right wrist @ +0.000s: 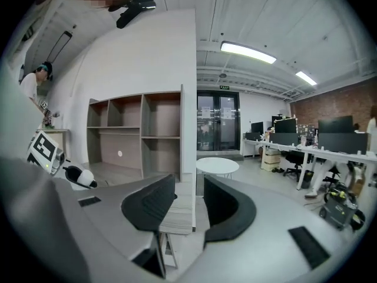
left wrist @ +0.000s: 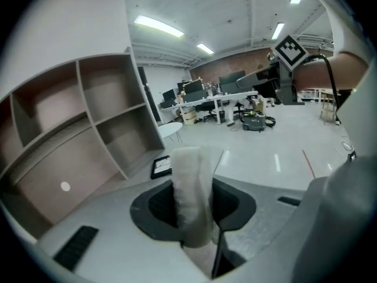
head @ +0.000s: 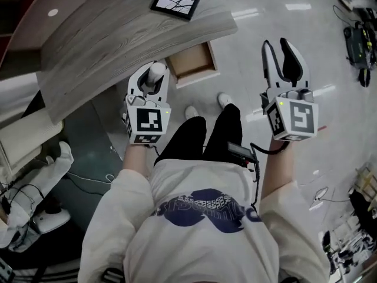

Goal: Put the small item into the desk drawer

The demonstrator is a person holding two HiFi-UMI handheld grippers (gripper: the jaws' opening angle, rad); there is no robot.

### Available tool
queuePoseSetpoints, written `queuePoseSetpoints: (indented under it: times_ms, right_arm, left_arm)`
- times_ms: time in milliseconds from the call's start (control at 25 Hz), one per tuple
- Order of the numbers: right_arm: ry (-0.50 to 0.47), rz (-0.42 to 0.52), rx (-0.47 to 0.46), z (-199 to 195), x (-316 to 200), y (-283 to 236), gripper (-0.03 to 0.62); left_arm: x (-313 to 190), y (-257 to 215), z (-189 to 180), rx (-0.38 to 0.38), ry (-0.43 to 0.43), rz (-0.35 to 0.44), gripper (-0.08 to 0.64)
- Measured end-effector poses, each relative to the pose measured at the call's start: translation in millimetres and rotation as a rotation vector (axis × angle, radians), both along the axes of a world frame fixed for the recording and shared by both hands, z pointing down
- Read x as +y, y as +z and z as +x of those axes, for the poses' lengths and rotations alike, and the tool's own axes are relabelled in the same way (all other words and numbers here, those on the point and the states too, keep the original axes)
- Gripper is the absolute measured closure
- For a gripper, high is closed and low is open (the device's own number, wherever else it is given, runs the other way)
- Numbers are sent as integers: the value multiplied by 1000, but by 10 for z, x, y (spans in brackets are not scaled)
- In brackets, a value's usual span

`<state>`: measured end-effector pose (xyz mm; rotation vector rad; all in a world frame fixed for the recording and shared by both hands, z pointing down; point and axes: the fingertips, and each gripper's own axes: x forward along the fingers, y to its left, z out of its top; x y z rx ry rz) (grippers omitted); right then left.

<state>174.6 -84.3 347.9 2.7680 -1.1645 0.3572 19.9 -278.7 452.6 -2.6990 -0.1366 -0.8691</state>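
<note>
Small item [head: 156, 71] gripped in left hand-held gripper [head: 151, 80], near open drawer [head: 191, 61] under desk [head: 118, 37] edge. Not yet dropped in. Right hand-held gripper [head: 275, 45] open, empty.

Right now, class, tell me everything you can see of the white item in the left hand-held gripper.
The white item is small and roughly cylindrical, with a soft, fuzzy-looking surface, perhaps foam or cloth. It stands upright between the jaws of the left hand-held gripper, which press on its sides, and its top sticks out beyond them. In the head view it appears beside the open wooden drawer. Nothing else touches it.
</note>
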Motion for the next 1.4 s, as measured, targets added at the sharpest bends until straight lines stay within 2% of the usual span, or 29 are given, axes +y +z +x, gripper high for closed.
queuePoseSetpoints:
  times_ms: [120,360,640,1080,1400]
  right_arm:
    - [43,-4,-1,4,86,148,440]
    - [61,-30,-21,-8,203,465,440]
    - [36,-57,-40,39,162,833,440]
    - [44,-50,-78,172,186,1368,440]
    - [86,-53,-91,254,412,1625,440]
  left_arm:
    - [143,411,119,-57,93,9,446]
    - [444,1096,214,-165,232,60,446]
    - [667,1805,301,-276,372,181,446]
    - [593,2604,592,-415,443,309,446]
    - [533,2993,748,-485,430,386,445]
